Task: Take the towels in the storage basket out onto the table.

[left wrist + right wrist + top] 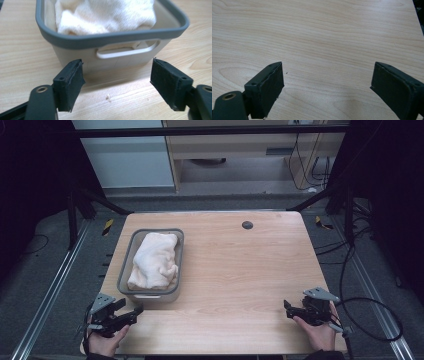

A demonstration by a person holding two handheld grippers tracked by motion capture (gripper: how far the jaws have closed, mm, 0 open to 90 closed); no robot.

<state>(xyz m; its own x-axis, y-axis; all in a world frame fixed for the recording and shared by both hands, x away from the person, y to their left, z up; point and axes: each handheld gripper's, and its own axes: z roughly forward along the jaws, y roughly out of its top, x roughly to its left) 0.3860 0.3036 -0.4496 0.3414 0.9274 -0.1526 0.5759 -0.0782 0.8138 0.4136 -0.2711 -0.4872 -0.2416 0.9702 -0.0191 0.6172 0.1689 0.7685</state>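
Observation:
A grey plastic bin [129, 256] stands on the left half of the wooden table and holds a crumpled white towel [154, 260]. My left gripper [131, 309] rests near the table's front left corner, open, just short of the bin's near end. In the left gripper view the bin's handle slot [127, 51] and the towel [105, 15] fill the top, with my left gripper [117, 82] empty below them. My right gripper [288, 309] sits at the front right, open, and in the right gripper view my right gripper [327, 87] has only bare wood between its jaws.
A small dark round grommet [247, 225] is set into the table near its far edge. Black cables [365, 315] loop on the floor to the right. Metal frame rails [50, 290] run along both sides of the table.

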